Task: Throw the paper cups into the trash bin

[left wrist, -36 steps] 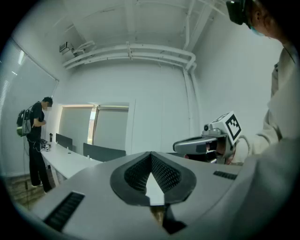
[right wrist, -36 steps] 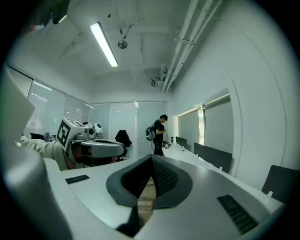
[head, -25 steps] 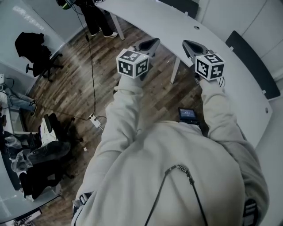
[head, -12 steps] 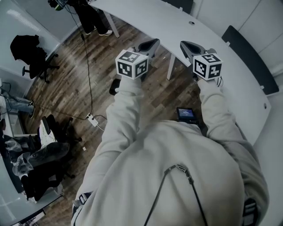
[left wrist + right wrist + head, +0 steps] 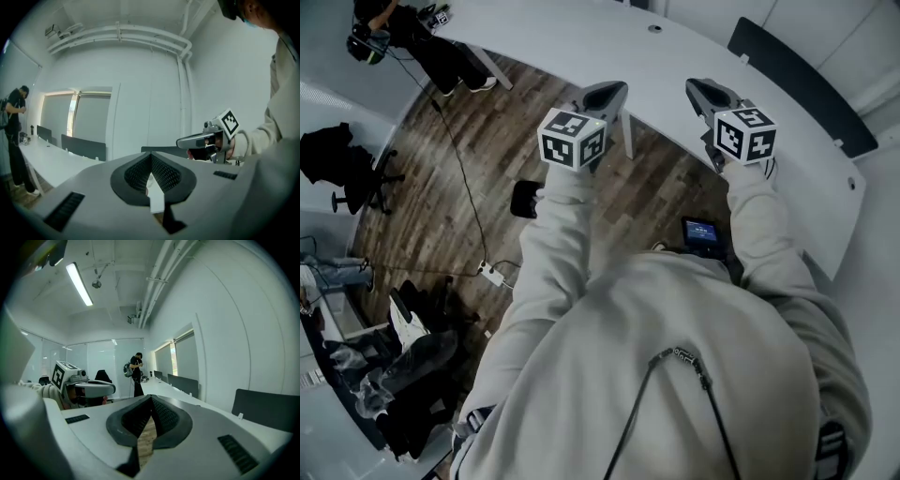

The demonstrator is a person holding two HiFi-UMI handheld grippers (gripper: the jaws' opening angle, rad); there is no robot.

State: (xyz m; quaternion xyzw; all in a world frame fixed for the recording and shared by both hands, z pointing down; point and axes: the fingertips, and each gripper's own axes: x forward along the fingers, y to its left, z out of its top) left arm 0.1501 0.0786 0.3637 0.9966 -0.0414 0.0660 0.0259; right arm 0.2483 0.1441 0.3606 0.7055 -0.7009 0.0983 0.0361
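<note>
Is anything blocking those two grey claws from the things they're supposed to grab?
No paper cup or trash bin shows in any view, so no obstacle can be judged. The left gripper and right gripper are shut and empty, near the long white curved table.

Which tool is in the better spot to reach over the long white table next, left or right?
Probably right. In the head view the right tool shows well over the white table, while the left tool only reaches its edge. Both are shut and empty, and nothing to grab is in view.
</note>
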